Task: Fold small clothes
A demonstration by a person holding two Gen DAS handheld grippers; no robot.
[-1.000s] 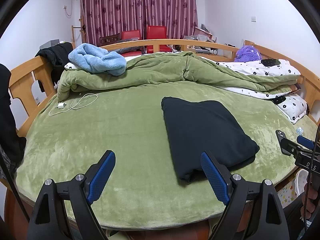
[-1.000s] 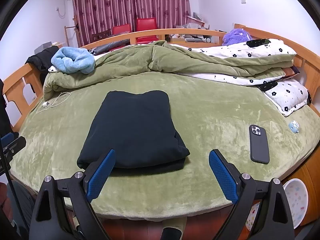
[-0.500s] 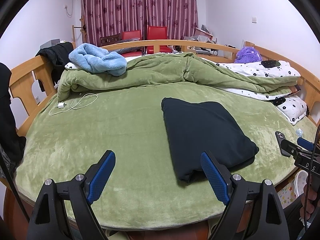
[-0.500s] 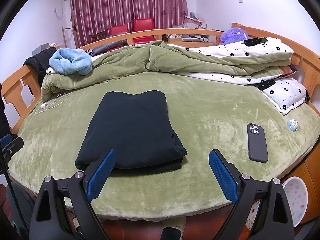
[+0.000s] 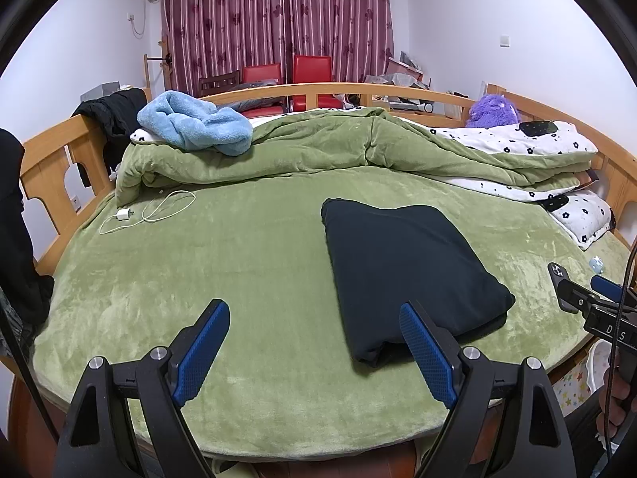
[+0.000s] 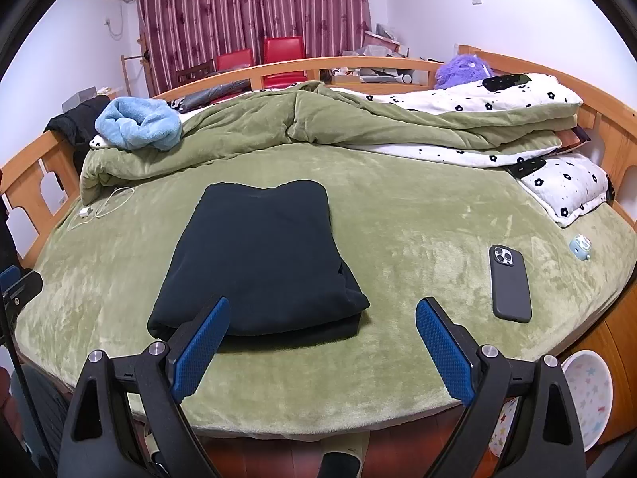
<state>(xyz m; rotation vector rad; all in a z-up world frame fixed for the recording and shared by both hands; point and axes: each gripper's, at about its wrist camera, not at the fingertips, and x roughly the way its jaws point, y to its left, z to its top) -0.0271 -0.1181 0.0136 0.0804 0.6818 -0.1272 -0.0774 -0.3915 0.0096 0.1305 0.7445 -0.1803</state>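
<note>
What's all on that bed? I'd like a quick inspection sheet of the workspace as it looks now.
Surface: round bed with green plush cover, smooth at the front.
Job's things: dark folded garment lying flat.
Clutter: dark grey phone; small pale blue case; light blue fluffy towel; rumpled green duvet.
Grippers: left tool open, empty; right tool open, empty.
Cables: white charger and cord.
Surroundings: wooden bed rail, maroon curtains, red chairs.
</note>
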